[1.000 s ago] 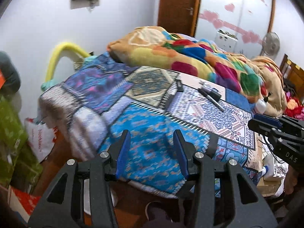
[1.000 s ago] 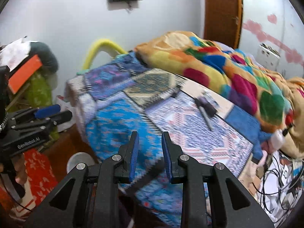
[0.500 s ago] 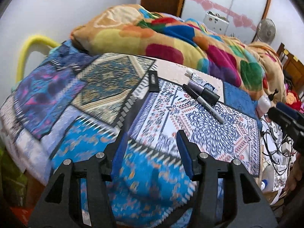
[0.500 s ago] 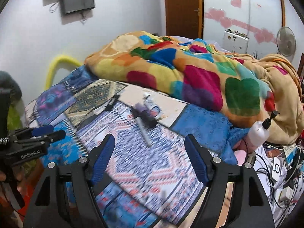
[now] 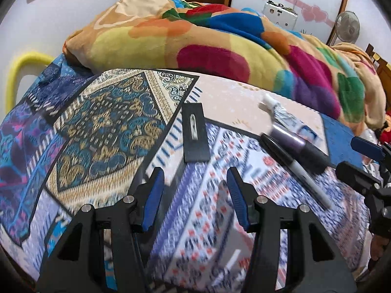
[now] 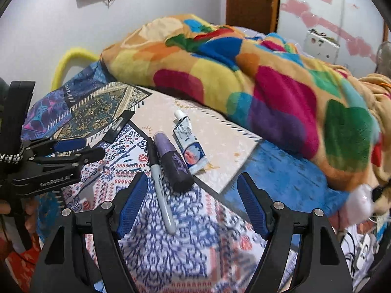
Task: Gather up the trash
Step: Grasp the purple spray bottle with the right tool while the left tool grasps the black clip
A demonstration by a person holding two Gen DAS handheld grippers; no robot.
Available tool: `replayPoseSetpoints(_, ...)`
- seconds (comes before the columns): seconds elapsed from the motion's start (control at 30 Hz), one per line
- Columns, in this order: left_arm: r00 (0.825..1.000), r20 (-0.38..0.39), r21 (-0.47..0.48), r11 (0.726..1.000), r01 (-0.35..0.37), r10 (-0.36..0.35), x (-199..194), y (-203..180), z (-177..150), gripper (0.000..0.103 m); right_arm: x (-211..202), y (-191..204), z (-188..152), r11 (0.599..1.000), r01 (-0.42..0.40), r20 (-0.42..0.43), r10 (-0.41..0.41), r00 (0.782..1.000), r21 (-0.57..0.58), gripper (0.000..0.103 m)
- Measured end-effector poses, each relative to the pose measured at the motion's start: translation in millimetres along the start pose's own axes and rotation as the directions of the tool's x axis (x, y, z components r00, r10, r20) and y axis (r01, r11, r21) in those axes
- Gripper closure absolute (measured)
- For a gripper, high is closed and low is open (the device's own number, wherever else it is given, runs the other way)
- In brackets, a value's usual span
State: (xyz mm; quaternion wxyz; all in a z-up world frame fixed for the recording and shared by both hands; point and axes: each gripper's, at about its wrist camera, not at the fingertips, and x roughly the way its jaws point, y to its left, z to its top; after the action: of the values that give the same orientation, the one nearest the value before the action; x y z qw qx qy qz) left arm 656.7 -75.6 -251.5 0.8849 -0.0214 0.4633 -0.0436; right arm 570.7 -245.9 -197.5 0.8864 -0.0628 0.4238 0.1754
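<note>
Trash on the bed (image 6: 281, 178): marker (image 6: 160, 183), purple tube (image 6: 174, 161), white tube (image 6: 189, 144), black card (image 5: 195, 131). Both the left gripper (image 5: 193, 185) and the right gripper (image 6: 193, 190) hover at the bottom of the frame, fingers open and empty.

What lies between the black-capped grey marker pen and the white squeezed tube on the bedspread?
The purple cylindrical tube with a black cap lies between the marker pen and the white tube, clearest in the right wrist view.

bedspread (image 5: 102, 127): patchwork of blue, purple, teal-and-gold paisley, white with blue and red motifs
blanket (image 6: 268, 88): tan with yellow, magenta, blue, green, orange blotches
marker (image 6: 160, 183): black cap, grey barrel
bottle (image 6: 174, 160): purple, dark base
tube (image 6: 189, 144): white, blue end, perhaps pink print
flat card (image 5: 195, 134): black
gripper pads (image 6: 132, 207): blue
</note>
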Motion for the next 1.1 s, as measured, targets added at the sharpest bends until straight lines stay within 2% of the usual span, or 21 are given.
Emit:
replayPoseSetpoints(0.03, 1.000, 0.006, 0.010, 1.000, -0.004, 0.004, 4, -1, 2, 0.051, 3, 0, 0, 1.000, -0.010, -0.004, 0.010, 1.000, 0.003, 0.031)
replayPoseSetpoints(0.1, 1.000, 0.014, 0.031, 0.999, -0.019, 0.018, 12, -4, 6, 0.051, 11, -2, 3, 0.999, -0.042, -0.018, 0.042, 0.999, 0.008, 0.042)
replayPoseSetpoints(0.23, 0.999, 0.036, 0.050, 0.999, -0.021, 0.019, 19, -6, 14, 0.051, 22, 1, 4, 0.994, -0.105, -0.018, 0.105, 0.994, -0.010, 0.049)
replayPoseSetpoints(0.27, 0.999, 0.039, 0.054, 0.998, -0.020, 0.018, 20, -6, 15, 0.051, 23, 3, 3, 0.993, -0.114, -0.010, 0.114, 0.993, -0.021, 0.056)
replayPoseSetpoints(0.4, 0.998, 0.054, 0.063, 0.998, -0.017, 0.014, 24, -8, 19, 0.051, 34, 9, 5, 0.993, -0.100, -0.042, 0.098, 0.994, -0.054, 0.073)
replayPoseSetpoints(0.47, 0.998, 0.062, 0.069, 0.998, -0.015, 0.011, 23, -8, 20, 0.063, 36, 10, 4, 0.994, -0.092, -0.044, 0.090, 0.995, -0.059, 0.076)
replayPoseSetpoints(0.5, 0.998, 0.063, 0.073, 0.997, -0.014, 0.009, 23, -9, 20, 0.078, 36, 10, 4, 0.994, -0.096, -0.045, 0.094, 0.995, -0.057, 0.077)
replayPoseSetpoints(0.67, 0.998, 0.054, 0.089, 0.996, -0.017, 0.012, 20, -15, 15, 0.078, 37, 7, 4, 0.992, -0.124, -0.066, 0.123, 0.990, -0.015, 0.078)
replayPoseSetpoints(0.87, 0.999, 0.036, 0.095, 0.995, 0.013, -0.016, 1, -20, -2, 0.079, 27, 9, -2, 0.995, -0.101, -0.102, 0.102, 0.990, 0.015, 0.079)
replayPoseSetpoints(1.1, 0.998, 0.035, 0.098, 0.994, 0.051, -0.054, -34, -29, -27, 0.079, 4, 11, -16, 0.998, -0.055, -0.090, 0.057, 0.994, 0.018, 0.079)
